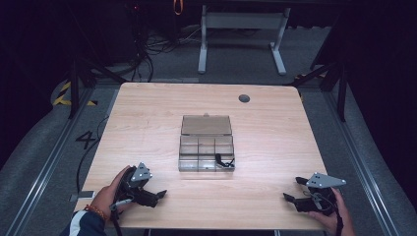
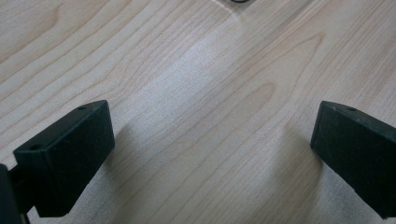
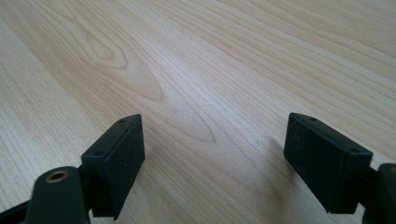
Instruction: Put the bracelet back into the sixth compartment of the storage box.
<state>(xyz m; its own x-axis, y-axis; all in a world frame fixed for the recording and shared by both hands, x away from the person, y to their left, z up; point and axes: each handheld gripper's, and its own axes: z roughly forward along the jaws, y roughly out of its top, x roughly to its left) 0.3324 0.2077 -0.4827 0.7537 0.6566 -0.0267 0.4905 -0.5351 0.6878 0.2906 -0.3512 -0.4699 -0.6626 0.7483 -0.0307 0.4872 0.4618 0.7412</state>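
Item 1, nearest: my left gripper (image 1: 156,195), at the near left edge of the surface (image 1: 147,128). Fingers (image 2: 65,158) spread wide, nothing between them but bare wood grain. They point inward, toward the middle.

Item 2: my right gripper (image 1: 291,189), at the near right corner. Fingers (image 3: 114,158) likewise spread, holding nothing, aimed inward and to the left.

Item 3, farther off: a clear plastic compartment box (image 1: 206,152), at the centre of the surface, between my two grippers and beyond both. Its lid (image 1: 206,125) is laid open on the far side. The long axis runs left to right.

Item 4: a small black part (image 1: 223,161) in the near right compartment; what it is I cannot tell.

Judgement: the box lies ahead and inward from both sets of fingers; the left seems slightly nearer to the box, though the black part sits on the right gripper's side.
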